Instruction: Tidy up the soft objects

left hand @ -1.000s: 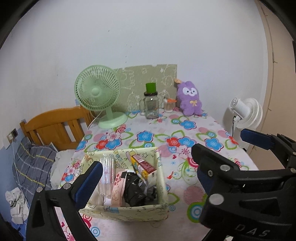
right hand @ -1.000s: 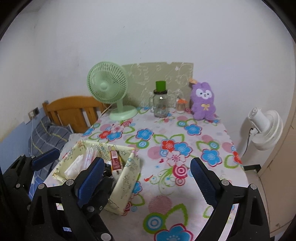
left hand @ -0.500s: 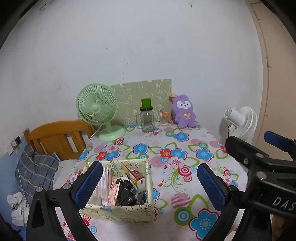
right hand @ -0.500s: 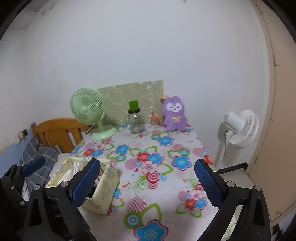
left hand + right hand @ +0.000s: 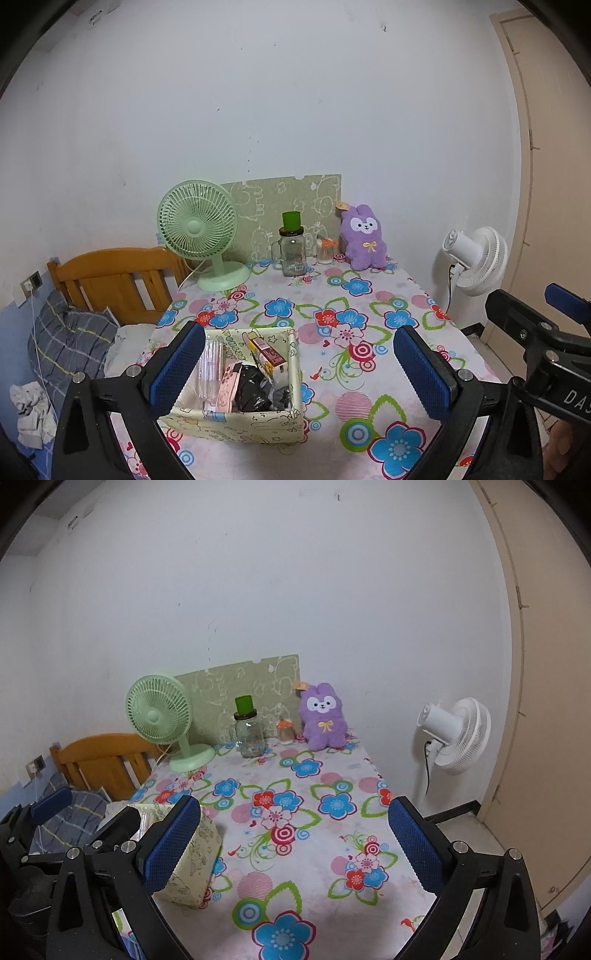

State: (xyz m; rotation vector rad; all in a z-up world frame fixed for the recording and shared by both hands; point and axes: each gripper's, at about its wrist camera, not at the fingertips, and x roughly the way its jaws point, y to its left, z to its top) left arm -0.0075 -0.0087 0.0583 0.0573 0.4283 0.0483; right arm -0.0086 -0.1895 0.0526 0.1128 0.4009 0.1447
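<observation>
The plush, a purple rabbit, sits upright at the far end of the table, against the wall beside a patterned board; propped there it faces both cameras and offers its soft body to a frontal pinch. It is the only clearly soft thing on the table. Just beside it stand a small cup and a jar with a green cap, then a green fan; the cup is close enough to be knocked in a reach for the plush.

Near the front edge stands a fabric box, already holding a glass, a carton and dark wrapped items, likely the place to put things.

The left gripper hangs over the box, jaws wide apart and empty. The right gripper is likewise spread wide with nothing between its pads, aimed down the bare floral cloth towards the plush, which lies well apart from both. A white fan stands off the table, clear of the path.
</observation>
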